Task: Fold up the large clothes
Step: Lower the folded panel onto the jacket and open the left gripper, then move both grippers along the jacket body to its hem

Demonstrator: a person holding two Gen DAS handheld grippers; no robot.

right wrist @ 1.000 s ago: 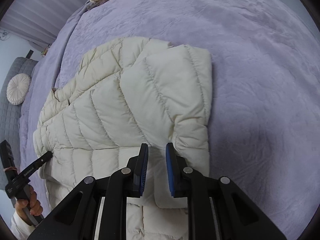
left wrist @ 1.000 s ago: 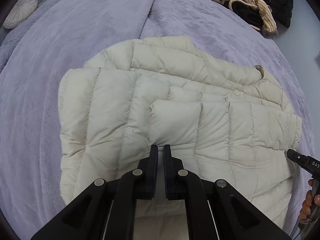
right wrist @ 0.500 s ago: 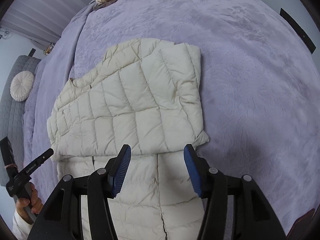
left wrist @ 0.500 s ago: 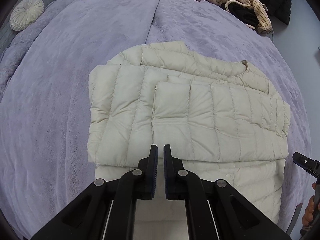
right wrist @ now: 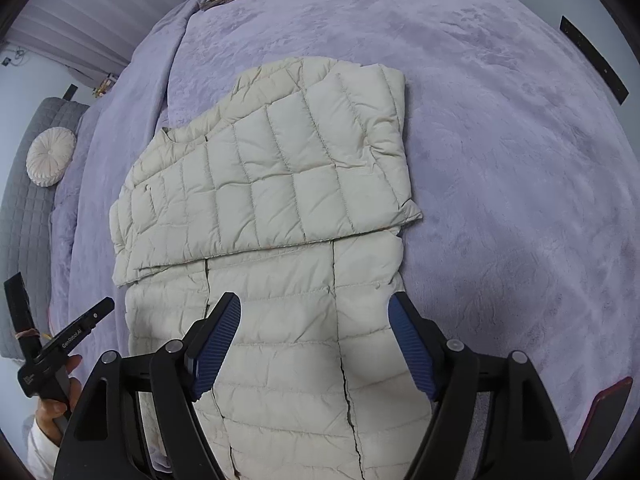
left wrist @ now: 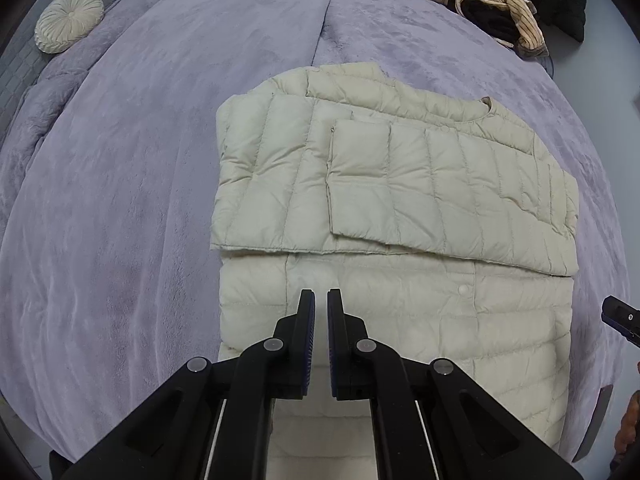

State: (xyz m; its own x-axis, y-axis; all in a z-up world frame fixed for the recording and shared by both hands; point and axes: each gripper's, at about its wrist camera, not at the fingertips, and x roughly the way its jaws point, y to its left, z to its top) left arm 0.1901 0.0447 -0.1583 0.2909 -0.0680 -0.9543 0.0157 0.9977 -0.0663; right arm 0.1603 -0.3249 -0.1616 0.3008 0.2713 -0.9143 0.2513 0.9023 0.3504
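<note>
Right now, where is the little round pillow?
The round cream pillow sits far upper left in the left wrist view, on the grey quilted headboard, well beyond the puffy jacket.

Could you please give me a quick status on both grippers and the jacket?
Left gripper shut, empty. Right gripper opening, nothing between pads. Cream puffer jacket flat on purple blanket, sleeves folded across chest. Nothing in the way.
</note>
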